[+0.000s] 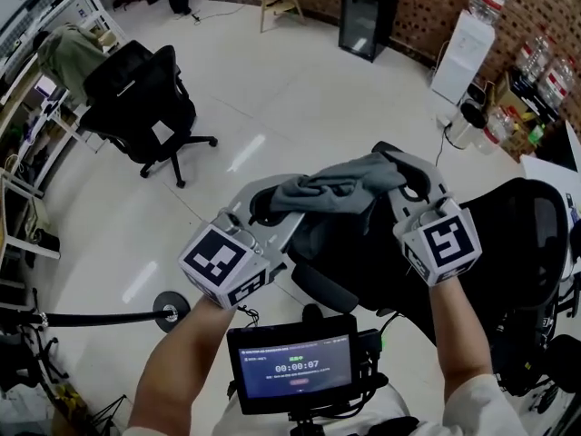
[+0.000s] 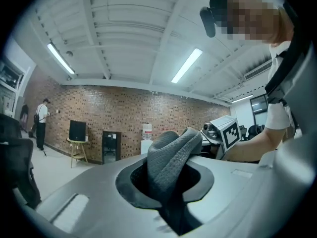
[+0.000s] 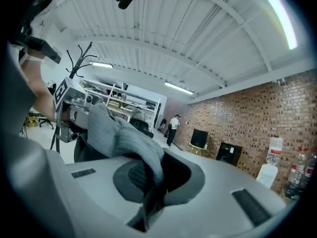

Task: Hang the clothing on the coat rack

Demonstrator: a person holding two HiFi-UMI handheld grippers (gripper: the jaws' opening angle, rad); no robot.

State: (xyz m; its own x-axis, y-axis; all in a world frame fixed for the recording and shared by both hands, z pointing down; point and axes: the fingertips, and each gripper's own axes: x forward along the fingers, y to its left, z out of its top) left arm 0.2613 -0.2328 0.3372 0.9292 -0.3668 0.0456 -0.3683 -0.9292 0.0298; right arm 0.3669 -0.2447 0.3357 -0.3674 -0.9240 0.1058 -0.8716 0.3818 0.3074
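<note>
Above a black office chair (image 1: pixel 513 243), both claws are held up side by side at chest height, and a grey knitted garment (image 1: pixel 338 192) hangs stretched between them, clear of the seat.

The left claw (image 1: pixel 265 205) is clenched on one end of the garment. In the left gripper view, a thick fold of the grey knit (image 2: pixel 171 157) rises out of the dark throat of that claw (image 2: pixel 168 185), pinched there between the two pale jaws.

The right claw (image 1: pixel 405 176) is clamped on the other end. In the right gripper view the cloth (image 3: pixel 116 133) bunches up from between the tightly closed jaws of that claw (image 3: pixel 148 185) and runs away to the left, towards the other hand.

A black coat rack with branching hooks (image 3: pixel 78 61) stands well apart from the garment, behind the left arm in the right gripper view; nothing of the cloth touches it.

A second black office chair (image 1: pixel 145 94) stands on the glossy white floor (image 1: pixel 300 89), and a small dark screen (image 1: pixel 292 361) sits at the person's chest.
</note>
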